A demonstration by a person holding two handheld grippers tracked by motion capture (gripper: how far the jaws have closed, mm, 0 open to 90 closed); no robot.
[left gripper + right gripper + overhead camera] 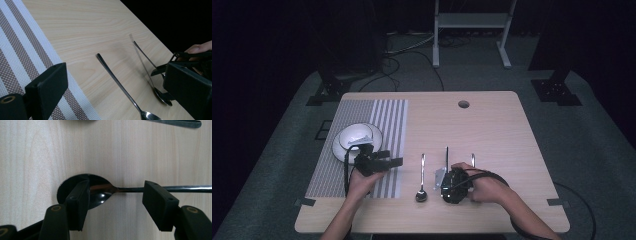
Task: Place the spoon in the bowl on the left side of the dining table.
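3 utensils (446, 159) on table (492, 125); 1 bowl (357, 136); 1 placemat (387, 120).

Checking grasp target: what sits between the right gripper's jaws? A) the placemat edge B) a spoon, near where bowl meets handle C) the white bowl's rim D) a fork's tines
B: in the right gripper view the right gripper straddles a spoon lying on the table, one jaw over the spoon's bowl, the other beside the handle, not yet pressing.

White bowl (357, 138) on striped placemat (389, 125), second spoon (422, 180), wooden table (492, 130)
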